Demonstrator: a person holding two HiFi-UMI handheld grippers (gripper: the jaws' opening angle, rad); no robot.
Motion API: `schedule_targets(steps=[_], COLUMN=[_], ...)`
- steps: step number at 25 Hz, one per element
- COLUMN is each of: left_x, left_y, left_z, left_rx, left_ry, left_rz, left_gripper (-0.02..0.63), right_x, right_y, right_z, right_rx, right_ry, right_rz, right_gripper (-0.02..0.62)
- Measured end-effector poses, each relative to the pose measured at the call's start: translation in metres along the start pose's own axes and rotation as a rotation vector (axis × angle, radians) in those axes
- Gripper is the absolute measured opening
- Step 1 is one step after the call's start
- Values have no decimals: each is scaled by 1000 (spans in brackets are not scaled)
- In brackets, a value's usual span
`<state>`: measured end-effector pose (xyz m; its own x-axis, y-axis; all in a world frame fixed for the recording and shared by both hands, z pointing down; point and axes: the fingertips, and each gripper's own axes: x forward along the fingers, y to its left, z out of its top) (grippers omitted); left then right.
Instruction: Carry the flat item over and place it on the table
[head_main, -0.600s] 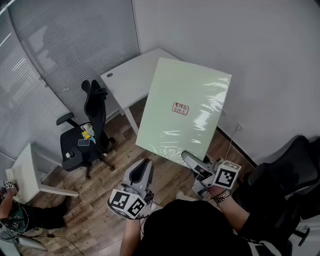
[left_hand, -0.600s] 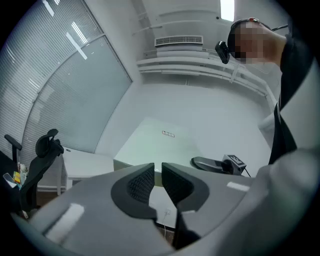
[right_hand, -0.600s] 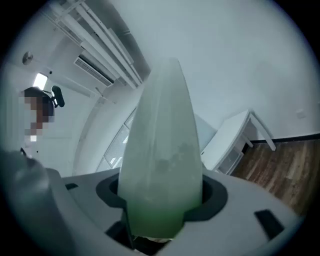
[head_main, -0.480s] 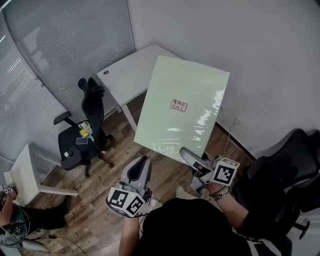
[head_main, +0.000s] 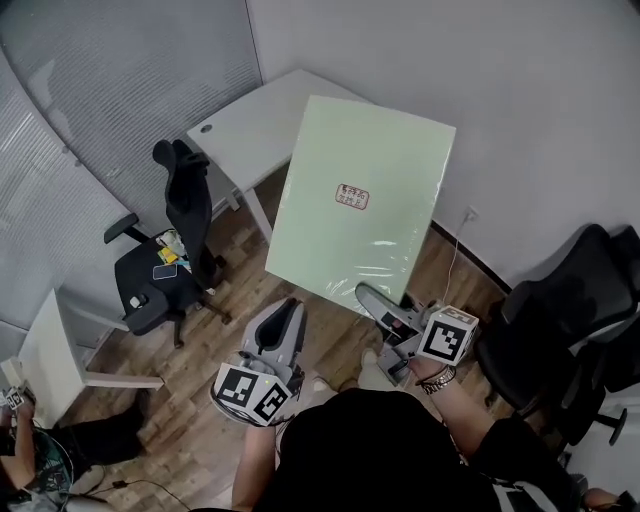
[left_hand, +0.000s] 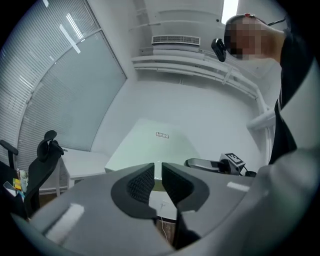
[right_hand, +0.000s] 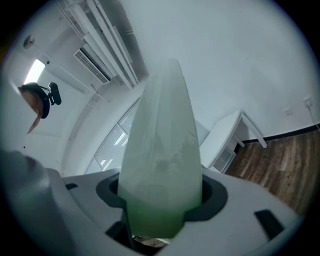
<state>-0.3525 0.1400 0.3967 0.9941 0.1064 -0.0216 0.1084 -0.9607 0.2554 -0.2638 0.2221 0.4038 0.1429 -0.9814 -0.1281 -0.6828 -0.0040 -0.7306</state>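
Flat pale-green item (head_main: 360, 200) is held up above the wooden floor (head_main: 250, 290), near the white table (head_main: 250, 125); the right tool (head_main: 375, 300) grips its near edge. Beside it, the left tool (head_main: 285, 318) is empty, jaws almost together

Office: white desk (head_main: 262, 118), swivel chair (head_main: 152, 288), blinds (head_main: 70, 120)

White table (head_main: 250, 120) on wooden floor (head_main: 240, 285)

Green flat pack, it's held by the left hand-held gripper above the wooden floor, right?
No: the green flat pack is held by the right hand-held gripper, above the wooden floor; the right gripper view shows its jaws clamping it.
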Motion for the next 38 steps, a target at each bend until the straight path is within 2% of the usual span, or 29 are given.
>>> schedule_targets(steps=[4, 12, 17, 20, 27, 28, 32, 38], left_x=[-8, 13, 41, 71, 140, 149, 179, 189], left_y=[7, 4, 3, -11, -50, -57, -77, -63], left_z=[-4, -4, 6, 6, -16, -19, -33, -68], left_rx=[-11, 3, -20, -17, 3, 7, 32, 29], left_ry=[20, 24, 5, -9, -12, -16, 17, 39], left_rz=[-20, -34, 28, 48, 54, 47, 8, 73], left_gripper=[49, 49, 49, 49, 41, 12, 5, 5], right_x=[-1, -4, -14, -30, -62, -67, -82, -85], right_y=[-3, -23, -37, -61, -109, -116, -142, -153], right_z=[-10, -12, 10, 34, 72, 77, 91, 93], right_rx=[13, 0, -18, -25, -41, -49, -66, -30], right_ry=[-3, 23, 46, 53, 85, 96, 127, 159], right_rz=[-47, -86, -116, -114, -98, -102, -123, -104], right_gripper=[275, 275, 275, 276, 276, 276, 276, 276])
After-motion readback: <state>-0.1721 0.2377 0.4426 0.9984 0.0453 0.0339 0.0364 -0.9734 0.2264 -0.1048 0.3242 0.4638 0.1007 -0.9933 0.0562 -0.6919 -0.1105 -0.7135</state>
